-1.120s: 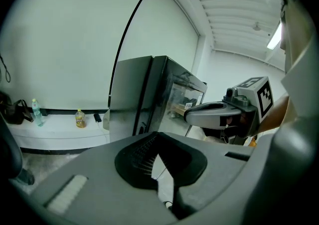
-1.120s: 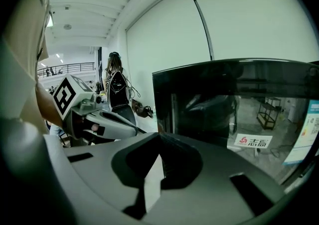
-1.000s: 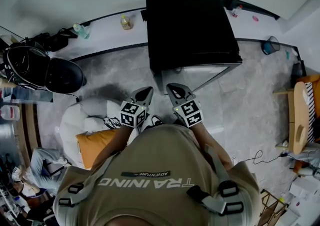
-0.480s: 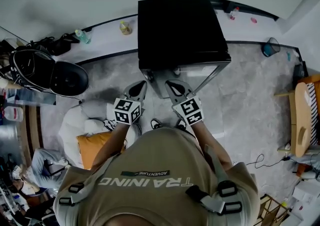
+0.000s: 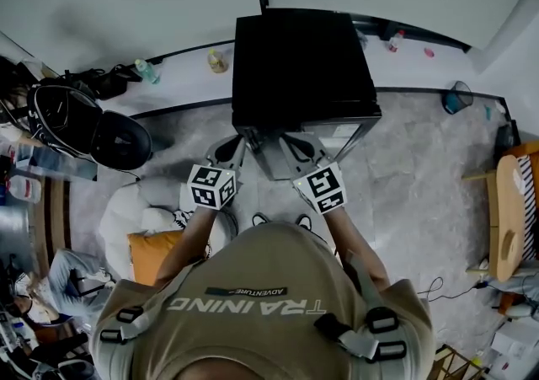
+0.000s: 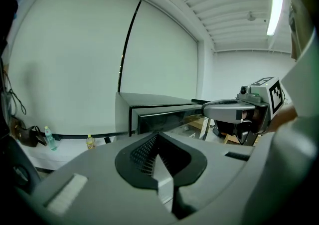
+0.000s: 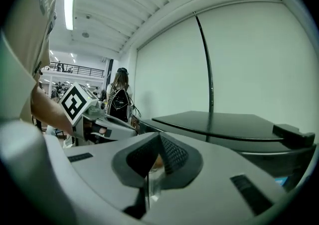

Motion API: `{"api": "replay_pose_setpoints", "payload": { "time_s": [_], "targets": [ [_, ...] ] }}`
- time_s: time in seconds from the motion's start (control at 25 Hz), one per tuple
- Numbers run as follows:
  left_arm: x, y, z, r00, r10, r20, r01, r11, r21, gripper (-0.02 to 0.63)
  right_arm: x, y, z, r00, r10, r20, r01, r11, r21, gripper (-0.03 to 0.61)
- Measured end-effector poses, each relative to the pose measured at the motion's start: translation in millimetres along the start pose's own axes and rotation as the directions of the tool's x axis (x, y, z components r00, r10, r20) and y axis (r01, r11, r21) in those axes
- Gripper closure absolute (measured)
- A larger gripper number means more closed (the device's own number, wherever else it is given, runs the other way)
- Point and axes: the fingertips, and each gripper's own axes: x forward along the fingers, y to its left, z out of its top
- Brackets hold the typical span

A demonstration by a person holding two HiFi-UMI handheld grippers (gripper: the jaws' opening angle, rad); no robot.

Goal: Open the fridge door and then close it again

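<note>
Currently, from the head view, I see the black fridge (image 5: pixel 299 62) standing against the pale wall, with its front edge turned toward me. The left hand-held gripper (image 5: pixel 236 143) and the right hand-held gripper (image 5: pixel 291 141) are held side by side just in front of that front face, over the grey floor (image 5: pixel 413 159). From here I cannot tell whether the door is fully shut. Two small bottles (image 5: pixel 217 60) stand on the white ledge (image 5: pixel 181 79) to the fridge's left.

Looking through the left gripper view, the left hand-held gripper (image 6: pixel 159 141) has its jaws pressed together with nothing between them. The fridge (image 6: pixel 159 107) sits just beyond them, dark top and glossy front both showing, and the right hand-held gripper (image 6: pixel 232 110) reaches in from the right at about the same height.

Through the right gripper view, the right hand-held gripper (image 7: pixel 158 141) is likewise pressed together and carries nothing. The fridge (image 7: pixel 224 124) fills the right side, its flat black top visible, and the left hand-held gripper (image 7: pixel 102 125) with its marker cube (image 7: pixel 77 103) is at the left.
</note>
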Motion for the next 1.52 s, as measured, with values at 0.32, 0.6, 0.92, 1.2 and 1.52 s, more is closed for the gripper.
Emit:
{"api": "replay_pose_setpoints", "payload": {
  "time_s": [0.32, 0.6, 0.92, 1.2, 1.52],
  "targets": [
    [-3, 6, 31, 0.998, 0.029, 0.051, -0.031, 0.999, 0.044, 0.612, -6, -11, 22, 0.998, -0.025, 0.051, 0.024, 1.0, 0.02, 0.583],
    [-7, 7, 44, 0.994, 0.056, 0.096, -0.058, 0.998, 0.022, 0.612, -6, -14, 22, 0.998, -0.034, 0.045, 0.034, 0.999, 0.012, 0.583],
    [-28, 9, 37, 0.993, 0.064, 0.096, -0.065, 0.998, 0.006, 0.612, -5, 5, 30, 0.997, -0.028, 0.073, 0.028, 1.0, -0.009, 0.583],
    [-22, 8, 37, 0.993, 0.063, 0.097, -0.063, 0.998, -0.007, 0.612, -5, 0, 25, 0.998, -0.031, 0.048, 0.031, 0.999, -0.007, 0.583],
    [-81, 9, 30, 0.993, 0.051, 0.108, -0.05, 0.999, -0.015, 0.612, -22, 51, 52, 0.988, -0.08, 0.129, 0.085, 0.996, -0.033, 0.583]
  ]
}}
